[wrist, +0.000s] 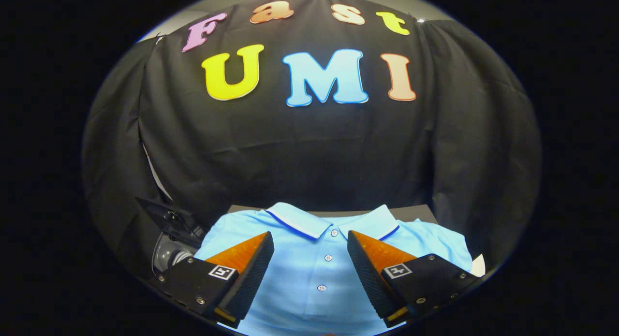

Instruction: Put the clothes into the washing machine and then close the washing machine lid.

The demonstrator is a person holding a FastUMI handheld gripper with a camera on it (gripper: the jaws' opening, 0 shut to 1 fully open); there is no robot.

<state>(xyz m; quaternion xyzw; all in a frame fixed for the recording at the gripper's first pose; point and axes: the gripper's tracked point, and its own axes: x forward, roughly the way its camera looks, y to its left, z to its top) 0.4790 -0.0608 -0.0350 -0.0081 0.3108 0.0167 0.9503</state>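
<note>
My gripper [310,251] is spread wide, its two fingers parted with nothing between them but the shirt lying below, and I cannot tell whether the tips touch the cloth or hang just above it. The polo shirt [329,278] lies flat on a dark table [420,211], buttons up, its collar [333,219] at twelve o'clock from my fingers and its body running back toward me at six o'clock. I judge it light and altogether soft: it will sag, fold and trail the moment I lift it, so a grip on one thin layer would likely slip or leave most of it dragging. I would rather pinch where the fabric doubles, at the placket [325,263] just under the collar, or bunch a fold of the chest between the pads so that both press on a thick wad. The buttons are small and hard, and I would keep the pads off them. To look at, it is pale blue, short-sleeved, with a lighter collar edged in a dark blue line and a row of white buttons down the front; it looks smooth and neatly laid out. At about nine o'clock from my left finger sits what I take to be the washing machine [169,251], a rounded pale opening with a dark lid raised above it, near the shirt's sleeve.
</note>
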